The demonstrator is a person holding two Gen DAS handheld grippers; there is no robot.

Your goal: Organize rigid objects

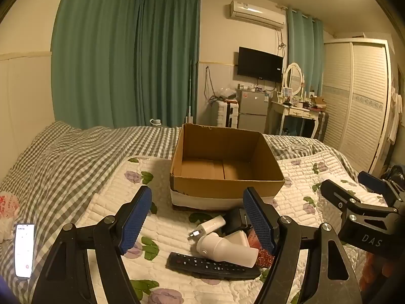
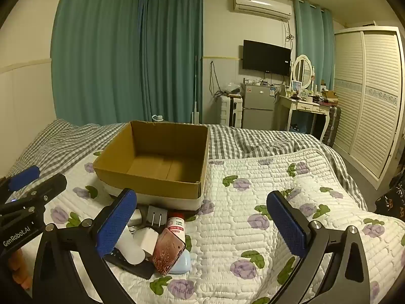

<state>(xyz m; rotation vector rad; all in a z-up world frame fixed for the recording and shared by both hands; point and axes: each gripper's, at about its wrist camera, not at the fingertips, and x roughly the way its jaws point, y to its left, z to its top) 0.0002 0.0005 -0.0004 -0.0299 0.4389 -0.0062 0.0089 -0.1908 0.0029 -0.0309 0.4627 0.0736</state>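
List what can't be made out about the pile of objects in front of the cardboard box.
- Remote control: far part hidden under the white cylinder in the left wrist view.
- Small bottle: label print too small to read, right wrist view.
- Light blue item: mostly covered by the patterned case, right wrist view.
- White charger: partly hidden behind the right gripper's left finger.

"DAS" stands on the right gripper (image 1: 359, 182); "GenRobot.AI" stands on the left gripper (image 2: 33, 179).
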